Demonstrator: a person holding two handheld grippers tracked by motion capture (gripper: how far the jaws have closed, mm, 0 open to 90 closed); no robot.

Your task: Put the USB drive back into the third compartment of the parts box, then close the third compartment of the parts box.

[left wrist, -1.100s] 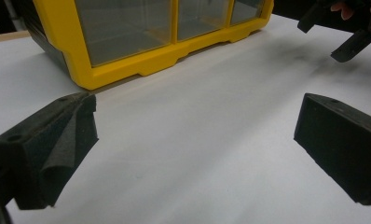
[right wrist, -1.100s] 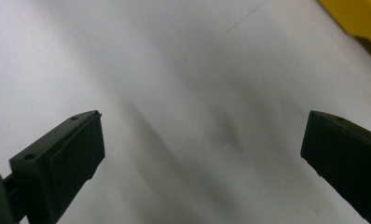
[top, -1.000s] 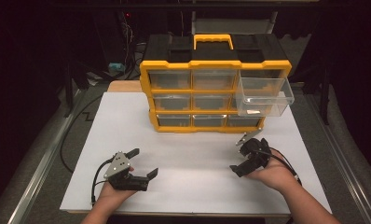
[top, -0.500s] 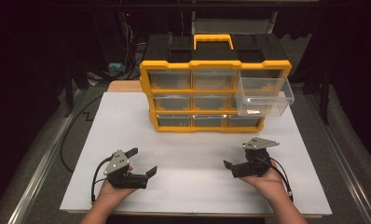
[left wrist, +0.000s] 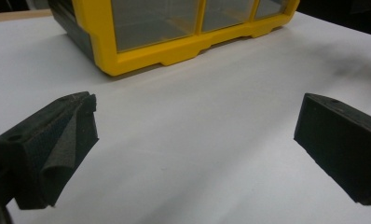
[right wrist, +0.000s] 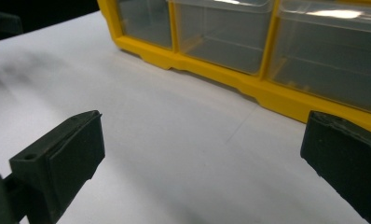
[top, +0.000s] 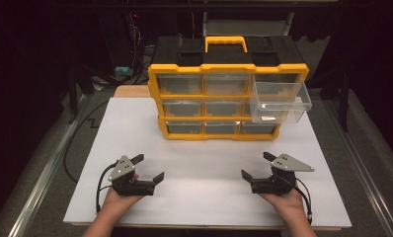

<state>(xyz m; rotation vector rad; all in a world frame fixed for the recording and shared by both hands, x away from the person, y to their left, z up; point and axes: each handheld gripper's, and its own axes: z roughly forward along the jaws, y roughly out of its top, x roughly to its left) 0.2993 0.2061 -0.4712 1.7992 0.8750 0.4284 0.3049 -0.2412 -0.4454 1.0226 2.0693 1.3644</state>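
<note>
A yellow and black drawer organiser [top: 224, 89] stands at the back of the white table [top: 204, 158], with clear drawers in three rows. Its top right drawer [top: 279, 101] is pulled far out and holds a small pale item. My left gripper [top: 148, 169] rests near the front left of the table, open, with nothing between its black jaws. My right gripper [top: 256, 167] rests near the front right, open too and holding nothing. In the left gripper view the organiser's yellow base [left wrist: 183, 46] lies ahead. The right gripper view has the bottom drawers [right wrist: 267, 32] close in front.
A black cable [top: 71, 148] runs along the left side of the table. Metal rails [top: 41, 173] flank the table on both sides. Dark space surrounds everything behind the organiser.
My right gripper has drawn back from the organiser toward the front right edge and turned to lie level. The left gripper has barely shifted.
</note>
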